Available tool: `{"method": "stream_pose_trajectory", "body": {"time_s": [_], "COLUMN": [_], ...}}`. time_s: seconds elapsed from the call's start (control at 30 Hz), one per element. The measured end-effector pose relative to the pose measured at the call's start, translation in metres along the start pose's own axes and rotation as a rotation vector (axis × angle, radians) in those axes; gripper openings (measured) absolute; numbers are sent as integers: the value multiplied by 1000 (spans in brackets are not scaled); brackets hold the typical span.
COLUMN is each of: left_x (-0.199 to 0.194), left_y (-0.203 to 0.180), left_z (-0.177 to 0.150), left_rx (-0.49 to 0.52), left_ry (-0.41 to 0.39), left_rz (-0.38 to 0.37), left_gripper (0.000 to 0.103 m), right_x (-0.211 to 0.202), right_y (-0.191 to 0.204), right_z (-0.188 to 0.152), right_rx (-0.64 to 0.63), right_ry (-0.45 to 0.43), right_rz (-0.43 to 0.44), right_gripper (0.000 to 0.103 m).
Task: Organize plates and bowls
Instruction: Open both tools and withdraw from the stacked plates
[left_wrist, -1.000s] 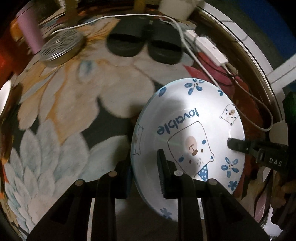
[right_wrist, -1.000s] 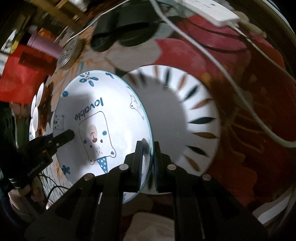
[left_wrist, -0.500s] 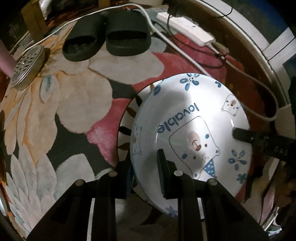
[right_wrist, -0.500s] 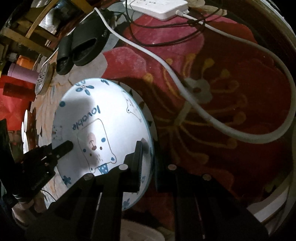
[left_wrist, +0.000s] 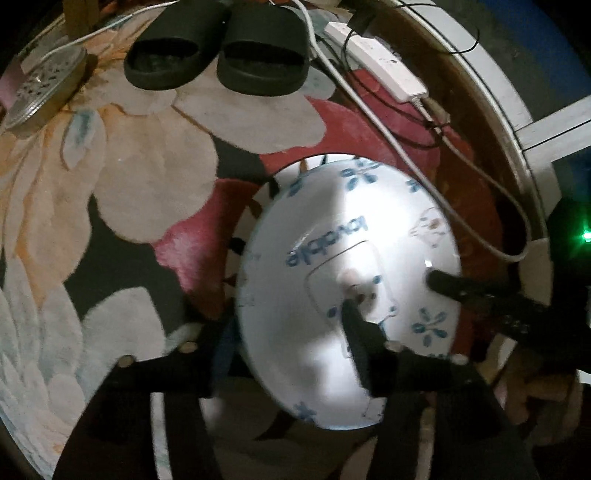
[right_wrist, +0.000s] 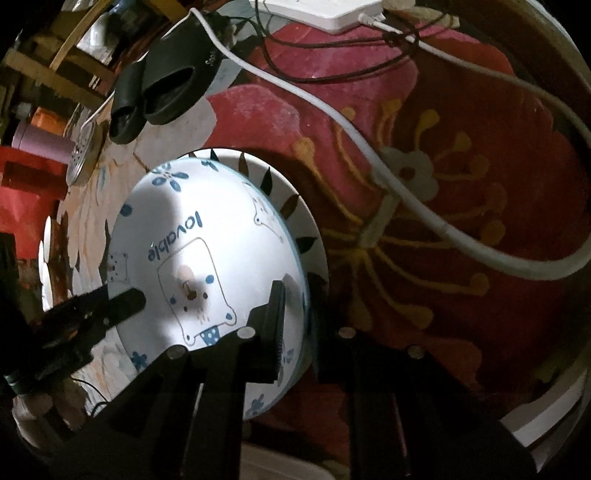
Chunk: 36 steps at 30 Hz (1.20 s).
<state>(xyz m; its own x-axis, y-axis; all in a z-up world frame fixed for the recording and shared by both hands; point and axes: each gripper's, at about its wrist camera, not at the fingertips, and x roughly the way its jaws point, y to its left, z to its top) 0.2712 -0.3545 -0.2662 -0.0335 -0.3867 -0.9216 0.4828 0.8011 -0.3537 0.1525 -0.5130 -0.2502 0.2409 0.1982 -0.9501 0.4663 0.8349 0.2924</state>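
While the bear-print plate (left_wrist: 347, 236) is gripped at opposite rims by the left gripper (left_wrist: 284, 332) and right gripper (right_wrist: 299, 314), directly over the leaf-rimmed plate (right_wrist: 284, 184), black slippers (left_wrist: 218, 55) and a white cable (right_wrist: 406, 195) are seen at twelve o'clock.

Bear-print plate (right_wrist: 207, 258): glazed ceramic, glossy, with a bright glare patch. Leaf-rimmed plate (right_wrist: 291, 206) beneath it: the same smooth glaze. Carpet (right_wrist: 424, 221): tufted pile, matt and fuzzy. Slippers (left_wrist: 218, 59): matt black, probably rubber or foam; blur hides detail. Round tin (left_wrist: 40, 88): dull metal with a perforated top. Power strip (left_wrist: 384, 74) and cable (right_wrist: 406, 192): smooth white plastic. Left tongs (left_wrist: 284, 332) and right tongs (right_wrist: 299, 314): matt black plastic with ribbed pads and small shiny screw heads.
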Motion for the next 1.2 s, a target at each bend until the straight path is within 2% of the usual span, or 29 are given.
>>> {"method": "stream_pose_trajectory", "body": {"time_s": [0.03, 0.07, 0.13, 0.2, 0.23, 0.3, 0.33, 0.5, 0.83, 1.2], "left_x": [0, 0, -3, -11, -15, -21, -26, -38, -50, -71], "left_y": [-2, -4, -9, -14, -15, -15, -15, -7, 26, 60], "left_z": [-1, -1, -3, -4, -4, -4, -4, -5, -12, -28], "left_rx": [5, 10, 25, 48, 53, 52, 52, 53, 20, -15], "left_ry": [1, 2, -13, -51, -67, -84, -96, -140, -151, -157], "left_rz": [-14, -26, -32, -22, -24, -22, -11, 55, 118, 157], "left_gripper": [72, 76, 95, 100, 100, 102, 102, 102, 102, 102], "right_x": [0, 0, 0, -5, -7, -13, -16, -22, -19, -14], "right_y": [0, 1, 4, 9, 13, 18, 20, 31, 48, 98], "right_z": [0, -1, -2, -2, -1, 2, 3, 2, -2, -6], "right_rx": [4, 10, 14, 3, -1, -9, -14, -29, 13, -34], "right_ry": [0, -2, -8, -39, -53, -75, -90, -128, -140, -141], "right_rz": [4, 12, 35, 55, 71, 83, 78, 42, 19, 79], "right_gripper": [16, 19, 31, 56, 64, 92, 96, 103, 103, 103]}}
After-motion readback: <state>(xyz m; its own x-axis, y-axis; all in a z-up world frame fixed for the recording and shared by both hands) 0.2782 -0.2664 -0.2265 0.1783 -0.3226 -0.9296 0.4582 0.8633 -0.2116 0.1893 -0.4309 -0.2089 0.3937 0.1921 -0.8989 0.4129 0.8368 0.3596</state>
